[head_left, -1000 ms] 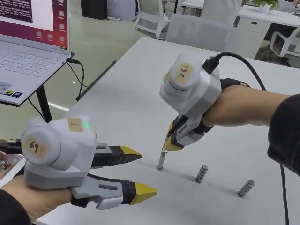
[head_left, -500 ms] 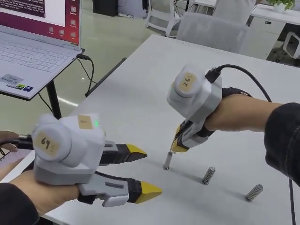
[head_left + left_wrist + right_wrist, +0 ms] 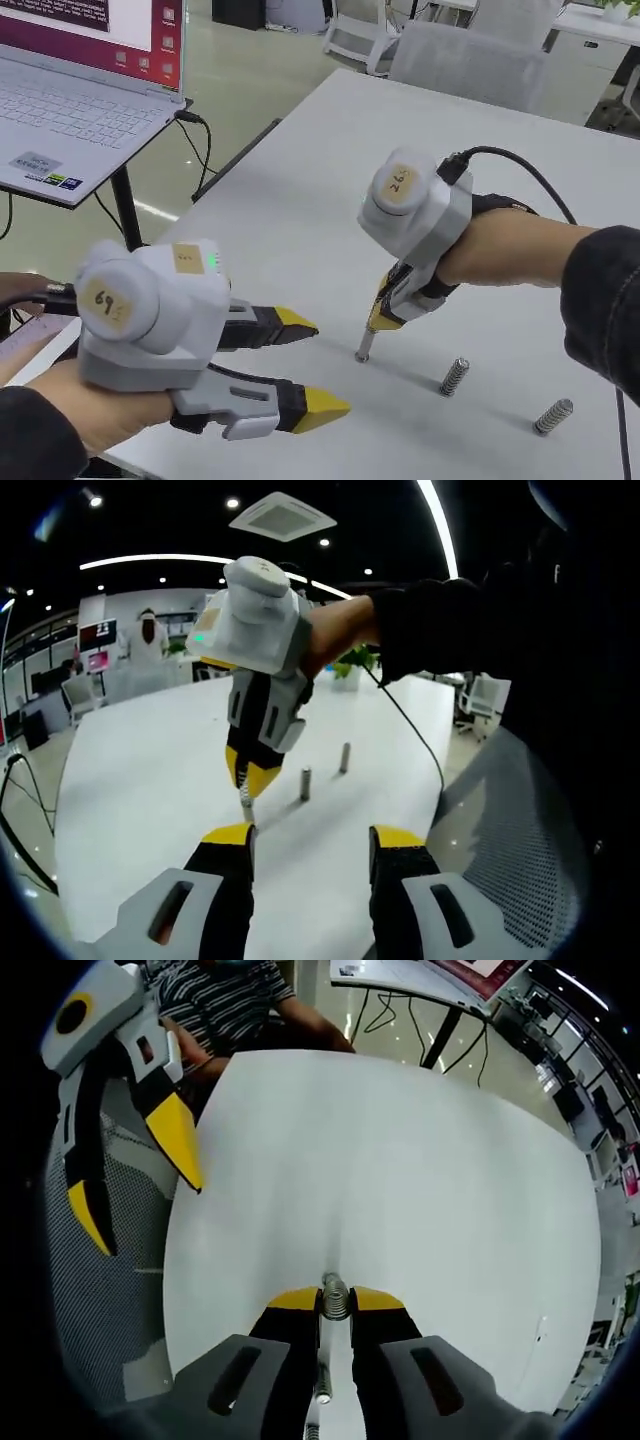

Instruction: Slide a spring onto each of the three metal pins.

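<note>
My right gripper (image 3: 383,318) is shut on a small metal spring (image 3: 335,1296), which shows between its yellow tips. It points steeply down at the top of a metal pin (image 3: 365,347) standing on the white table (image 3: 300,200). Two more pins, each with a spring around it (image 3: 454,376) (image 3: 552,416), stand to its right. My left gripper (image 3: 315,365) hovers open at the near left, with nothing between its fingers, its tips aimed at the first pin. In the left gripper view the right gripper (image 3: 248,772) hangs over the pin (image 3: 246,805).
An open laptop (image 3: 70,90) sits on a stand at the far left, its cable (image 3: 195,140) hanging by the table edge. Office chairs (image 3: 470,60) stand behind the table. A black cable (image 3: 540,180) runs from the right gripper over the person's sleeve.
The head camera has shifted, so the whole scene sits a little right and lower. Both grippers hold nearly the same pose; the right one stays over the first pin.
</note>
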### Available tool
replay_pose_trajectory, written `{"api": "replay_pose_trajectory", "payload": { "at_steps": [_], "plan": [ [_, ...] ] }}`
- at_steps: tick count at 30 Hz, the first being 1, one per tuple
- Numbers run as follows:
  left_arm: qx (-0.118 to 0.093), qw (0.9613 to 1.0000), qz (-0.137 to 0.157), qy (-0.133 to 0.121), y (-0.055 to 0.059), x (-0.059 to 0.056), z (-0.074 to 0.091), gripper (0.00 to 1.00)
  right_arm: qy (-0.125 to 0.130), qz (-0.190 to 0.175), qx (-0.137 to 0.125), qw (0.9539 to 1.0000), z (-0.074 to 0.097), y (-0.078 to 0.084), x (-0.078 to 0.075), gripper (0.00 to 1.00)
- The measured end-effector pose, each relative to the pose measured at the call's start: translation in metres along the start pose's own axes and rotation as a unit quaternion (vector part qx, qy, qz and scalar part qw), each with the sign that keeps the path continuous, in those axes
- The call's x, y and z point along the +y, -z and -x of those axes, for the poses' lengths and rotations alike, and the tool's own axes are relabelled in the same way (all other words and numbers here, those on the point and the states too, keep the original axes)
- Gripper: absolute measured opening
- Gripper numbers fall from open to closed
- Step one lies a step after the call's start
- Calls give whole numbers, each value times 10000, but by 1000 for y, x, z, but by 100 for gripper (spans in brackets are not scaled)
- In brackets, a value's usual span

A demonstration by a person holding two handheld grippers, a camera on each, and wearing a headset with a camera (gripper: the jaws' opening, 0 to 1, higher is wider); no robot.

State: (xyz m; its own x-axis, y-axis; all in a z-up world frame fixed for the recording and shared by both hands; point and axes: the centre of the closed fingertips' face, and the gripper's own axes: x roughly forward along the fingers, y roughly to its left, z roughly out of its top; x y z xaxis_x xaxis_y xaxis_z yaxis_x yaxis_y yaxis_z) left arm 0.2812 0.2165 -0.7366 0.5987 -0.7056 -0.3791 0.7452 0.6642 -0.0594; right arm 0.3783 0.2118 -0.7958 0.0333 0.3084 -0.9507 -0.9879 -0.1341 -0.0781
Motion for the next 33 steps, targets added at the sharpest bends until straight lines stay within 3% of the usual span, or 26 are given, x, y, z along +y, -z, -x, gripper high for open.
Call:
{"api": "replay_pose_trajectory", "payload": {
  "at_steps": [16, 33],
  "plan": [
    [24, 10000, 46, -48, 2, 2, 0, 39, -209, -57, 160, 9996, -31, 4, 10, 8],
    [36, 10000, 51, -55, 2, 3, 1, 39, -238, -21, 293, 9993, -46, 7, 18, 8]
  ]
}}
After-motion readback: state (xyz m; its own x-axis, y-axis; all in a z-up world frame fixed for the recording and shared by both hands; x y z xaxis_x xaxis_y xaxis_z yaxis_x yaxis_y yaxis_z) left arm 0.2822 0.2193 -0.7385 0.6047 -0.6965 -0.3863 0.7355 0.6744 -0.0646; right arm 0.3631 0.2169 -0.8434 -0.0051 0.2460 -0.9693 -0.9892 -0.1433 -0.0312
